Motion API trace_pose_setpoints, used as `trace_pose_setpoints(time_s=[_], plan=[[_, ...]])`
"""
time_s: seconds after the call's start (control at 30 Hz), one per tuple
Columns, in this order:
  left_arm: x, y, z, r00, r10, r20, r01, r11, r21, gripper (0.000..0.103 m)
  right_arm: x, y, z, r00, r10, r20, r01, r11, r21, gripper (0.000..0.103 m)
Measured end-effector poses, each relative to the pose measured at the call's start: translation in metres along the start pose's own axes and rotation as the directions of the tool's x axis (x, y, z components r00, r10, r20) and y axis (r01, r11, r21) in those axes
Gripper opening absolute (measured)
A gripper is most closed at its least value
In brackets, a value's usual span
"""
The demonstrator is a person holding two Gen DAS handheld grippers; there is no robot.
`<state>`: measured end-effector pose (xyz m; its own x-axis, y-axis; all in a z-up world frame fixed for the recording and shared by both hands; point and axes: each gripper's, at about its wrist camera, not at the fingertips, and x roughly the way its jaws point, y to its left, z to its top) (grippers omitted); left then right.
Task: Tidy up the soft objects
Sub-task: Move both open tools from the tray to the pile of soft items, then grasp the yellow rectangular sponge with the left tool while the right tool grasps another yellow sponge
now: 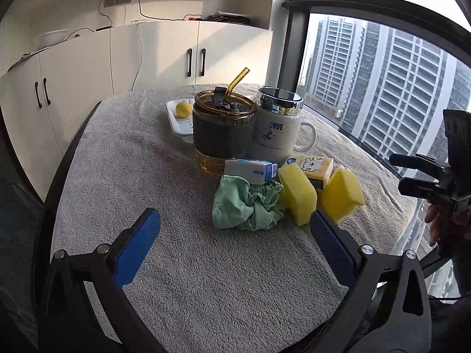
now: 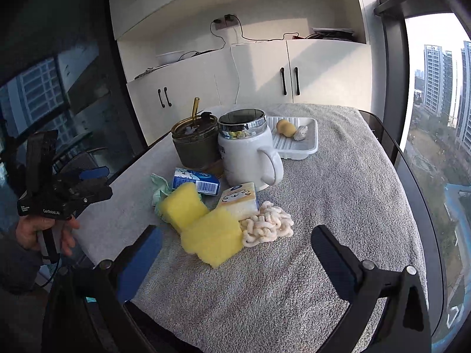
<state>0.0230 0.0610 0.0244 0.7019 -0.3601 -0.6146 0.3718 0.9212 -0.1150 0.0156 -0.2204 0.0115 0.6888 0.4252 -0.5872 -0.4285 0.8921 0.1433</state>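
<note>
Sponges (image 2: 203, 220), yellow, two, mid-table (image 2: 323, 206) beside green cloth (image 1: 247, 203). Cream chenille cloth (image 2: 269, 226): right wrist view only, hidden behind sponges in left. Left gripper (image 1: 232, 235), right gripper (image 2: 235, 250): jaws open, empty.

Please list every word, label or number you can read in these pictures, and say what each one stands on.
"CenRobot.AI": on the black body of the left gripper, seen from the right wrist view.
Small white lines beside it on the same body: too small to read.
White mug: printed figure and text, blurred.
Blue carton: barcode and print, unreadable.
Yellow pack: cartoon face, round logo, text unreadable.
</note>
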Motion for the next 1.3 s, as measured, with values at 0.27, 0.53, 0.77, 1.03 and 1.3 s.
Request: trace_pose_setpoints(time_s=[0.27,0.53,0.77,1.03,1.3], plan=[[0.008,-0.037,-0.012,0.999,-0.011,0.042,0.011,1.000,0.004,0.103,0.022,0.028,-0.018,0.998,-0.062,0.018,0.062,0.998,0.022,0.103],[0.029,-0.050,-0.010,0.999,-0.018,0.027,0.018,1.000,-0.001,0.103,0.049,0.021,-0.028,0.990,-0.142,-0.015,0.143,0.986,0.080,0.094],[0.046,-0.057,-0.006,0.999,-0.039,-0.009,0.039,0.999,0.003,0.103,0.064,0.013,-0.033,0.989,-0.139,-0.043,0.144,0.981,0.132,0.082],[0.055,-0.060,0.000,0.999,-0.044,-0.022,0.044,0.999,-0.003,0.102,0.075,0.018,-0.031,0.992,-0.120,-0.049,0.125,0.985,0.116,0.080],[0.071,-0.066,0.003,0.996,-0.073,-0.058,0.073,0.997,-0.001,0.097,0.087,0.012,-0.032,0.989,-0.126,-0.078,0.138,0.978,0.157,0.065]])
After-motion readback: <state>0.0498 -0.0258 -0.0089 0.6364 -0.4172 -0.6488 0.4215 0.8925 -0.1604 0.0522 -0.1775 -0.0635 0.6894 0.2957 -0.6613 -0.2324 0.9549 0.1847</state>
